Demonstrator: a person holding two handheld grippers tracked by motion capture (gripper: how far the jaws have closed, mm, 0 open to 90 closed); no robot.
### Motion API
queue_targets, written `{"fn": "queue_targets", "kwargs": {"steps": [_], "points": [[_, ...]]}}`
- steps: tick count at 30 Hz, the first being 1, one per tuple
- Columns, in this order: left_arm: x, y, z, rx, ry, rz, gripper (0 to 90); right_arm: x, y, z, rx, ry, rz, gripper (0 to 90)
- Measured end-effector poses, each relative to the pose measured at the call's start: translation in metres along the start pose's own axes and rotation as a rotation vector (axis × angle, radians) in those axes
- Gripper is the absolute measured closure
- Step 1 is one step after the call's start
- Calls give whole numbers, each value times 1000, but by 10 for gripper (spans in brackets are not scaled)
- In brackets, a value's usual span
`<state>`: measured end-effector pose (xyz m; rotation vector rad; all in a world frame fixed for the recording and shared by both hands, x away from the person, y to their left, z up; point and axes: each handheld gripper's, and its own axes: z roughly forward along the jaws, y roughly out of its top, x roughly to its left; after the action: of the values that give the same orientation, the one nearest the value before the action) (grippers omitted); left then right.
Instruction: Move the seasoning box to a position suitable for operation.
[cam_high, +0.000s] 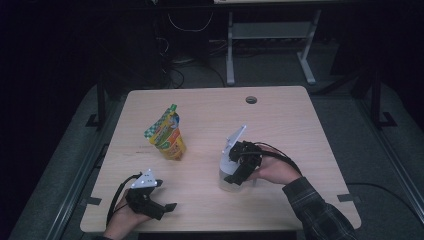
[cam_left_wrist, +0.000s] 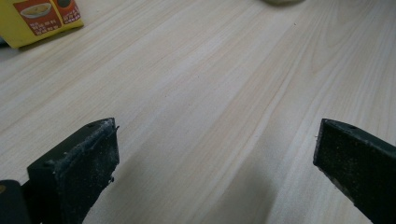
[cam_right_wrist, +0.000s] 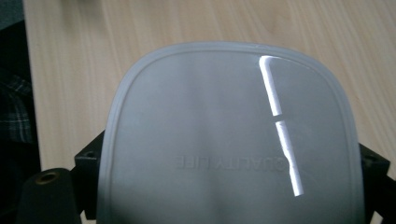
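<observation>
The right tool (cam_high: 235, 176) stands wide, its jaws on either side of a clear plastic container (cam_high: 231, 175) and gripping it at the front right of the table (cam_high: 280, 120). In the right gripper view the container (cam_right_wrist: 229, 140) sits between the two jaws, its frosted grey lid toward the camera: a rounded square with a raised rim and a bright streak of reflected light. Raised letters on the lid read "QUALITY LIFE", seen upside down.

The left tool (cam_high: 170, 207) rests near the table's front left edge, open and holding nothing; the left gripper view shows its jaws far apart over bare wood (cam_left_wrist: 215, 93).

A yellow pouch (cam_high: 167, 135) with a green checked top stands upright left of centre, well apart from both tools. Its print is too small to read.
</observation>
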<state>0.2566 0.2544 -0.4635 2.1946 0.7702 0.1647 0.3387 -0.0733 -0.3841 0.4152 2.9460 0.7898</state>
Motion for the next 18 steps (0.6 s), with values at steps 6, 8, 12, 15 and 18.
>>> {"fn": "queue_targets", "kwargs": {"steps": [6, 8, 12, 15, 18], "points": [[0, 0, 0, -4, -2, -3, 0, 13, 9, 6, 13, 21, -44, 148], [0, 0, 0, -3, -3, -5, 0, 16, 11, 8, 18, 28, -55, 148], [-1, 0, 0, -5, -4, -5, 0, 21, 13, 11, 27, 33, -80, 148], [-1, 0, 0, -1, -4, -1, 0, 24, 14, 12, 29, 31, -92, 147], [-1, 0, 1, 0, -5, 0, 0, 24, 14, 12, 28, 29, -93, 147]]}}
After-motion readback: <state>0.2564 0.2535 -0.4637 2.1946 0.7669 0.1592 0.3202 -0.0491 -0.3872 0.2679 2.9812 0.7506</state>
